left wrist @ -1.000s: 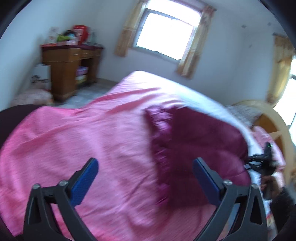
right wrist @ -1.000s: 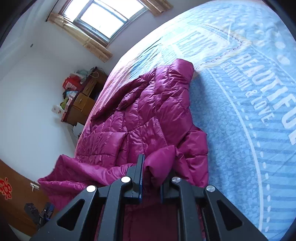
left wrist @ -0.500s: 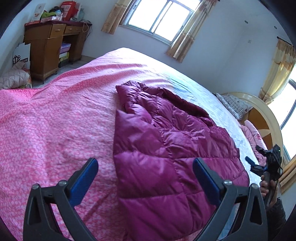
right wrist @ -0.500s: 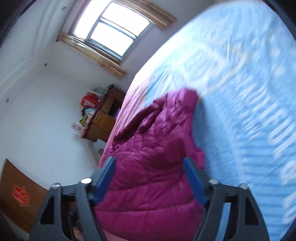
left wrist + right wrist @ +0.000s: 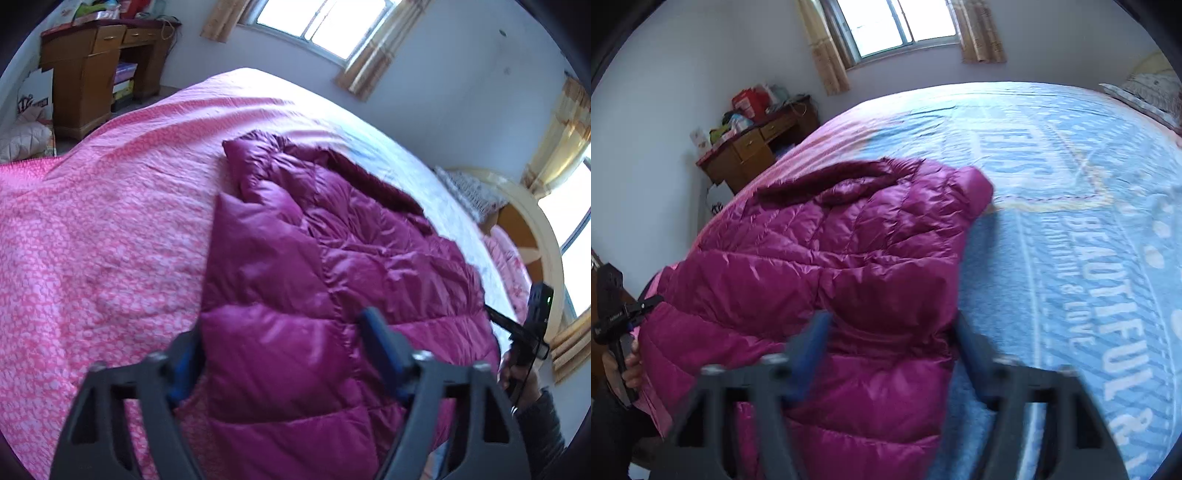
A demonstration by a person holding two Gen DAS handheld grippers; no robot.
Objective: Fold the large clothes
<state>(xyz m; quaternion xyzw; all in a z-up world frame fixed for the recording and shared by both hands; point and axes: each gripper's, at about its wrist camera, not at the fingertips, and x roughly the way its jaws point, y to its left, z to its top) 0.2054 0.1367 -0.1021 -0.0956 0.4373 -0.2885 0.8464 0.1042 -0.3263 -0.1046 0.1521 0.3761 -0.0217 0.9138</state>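
Note:
A magenta quilted puffer jacket (image 5: 332, 280) lies flat on the bed, its sleeves folded in. In the left wrist view my left gripper (image 5: 284, 350) is open, its blue pads straddling the jacket's near left panel. In the right wrist view the jacket (image 5: 820, 266) fills the left half, and my right gripper (image 5: 890, 350) is open over its near right edge, holding nothing. Each gripper shows at the other view's edge: the right gripper (image 5: 532, 328) and the left gripper (image 5: 613, 310).
The bed has a pink patterned cover (image 5: 110, 240) on one side and a blue printed blanket (image 5: 1071, 221) on the other. A wooden desk (image 5: 92, 70) with clutter stands by the wall. A window with curtains (image 5: 901, 22) is behind. Pillows (image 5: 1145, 92) lie at the head.
My right gripper opened and let go of the jacket sleeve, then swung back over the jacket's edge. My left gripper moved in over the jacket and its jaws narrowed around the near panel.

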